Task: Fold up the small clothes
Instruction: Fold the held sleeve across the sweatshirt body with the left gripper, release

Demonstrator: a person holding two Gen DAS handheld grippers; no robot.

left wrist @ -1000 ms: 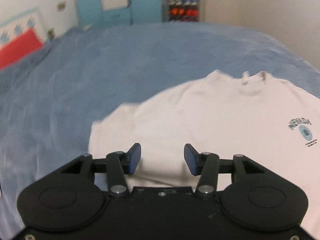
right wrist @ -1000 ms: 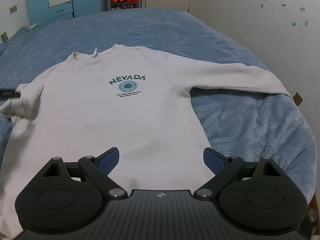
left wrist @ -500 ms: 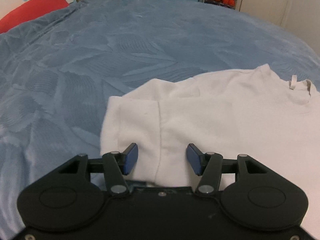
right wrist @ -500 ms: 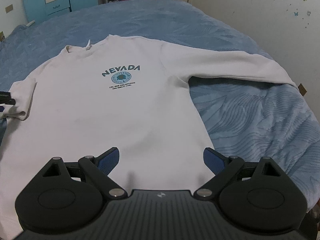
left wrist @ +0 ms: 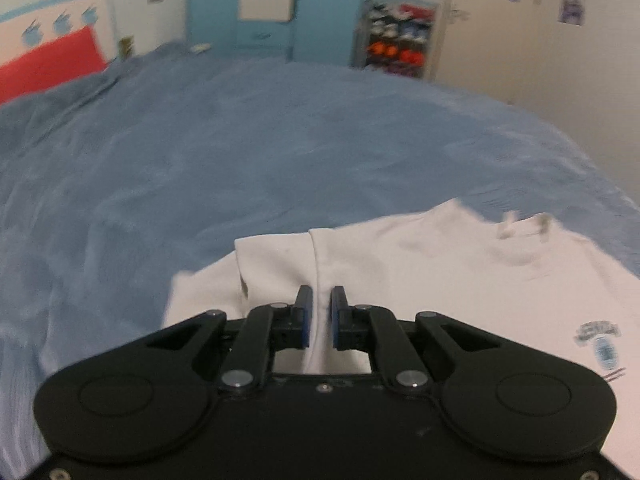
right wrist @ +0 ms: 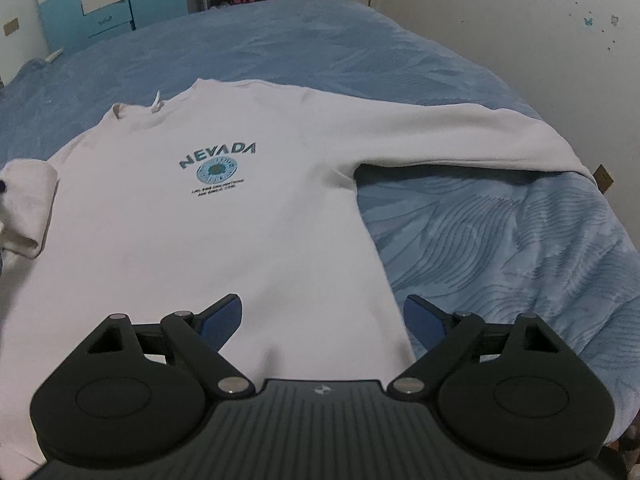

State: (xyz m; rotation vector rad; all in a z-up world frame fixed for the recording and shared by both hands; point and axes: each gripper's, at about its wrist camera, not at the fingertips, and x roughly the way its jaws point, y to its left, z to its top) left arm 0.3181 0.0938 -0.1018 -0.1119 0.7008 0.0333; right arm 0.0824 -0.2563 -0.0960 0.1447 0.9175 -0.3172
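Note:
A white long-sleeved sweatshirt (right wrist: 224, 240) with a teal "NEVADA" print lies face up on the blue bedspread (right wrist: 500, 240). My left gripper (left wrist: 319, 312) is shut on the sweatshirt's left sleeve (left wrist: 280, 264), pinching a raised fold of it. That sleeve (right wrist: 28, 204) shows bunched at the left edge of the right wrist view. The right sleeve (right wrist: 460, 136) lies stretched out toward the wall. My right gripper (right wrist: 323, 320) is open and empty, just above the sweatshirt's lower right hem.
The bedspread (left wrist: 240, 152) extends far beyond the sweatshirt. A red pillow (left wrist: 48, 64) lies at the far left. Blue cabinets (left wrist: 260, 20) and a shoe rack (left wrist: 394, 40) stand beyond the bed. A white wall (right wrist: 540, 40) runs along the bed's right side.
My left gripper has closed on the left sleeve and lifted its fold. The right gripper has stayed open and nearly still above the hem.

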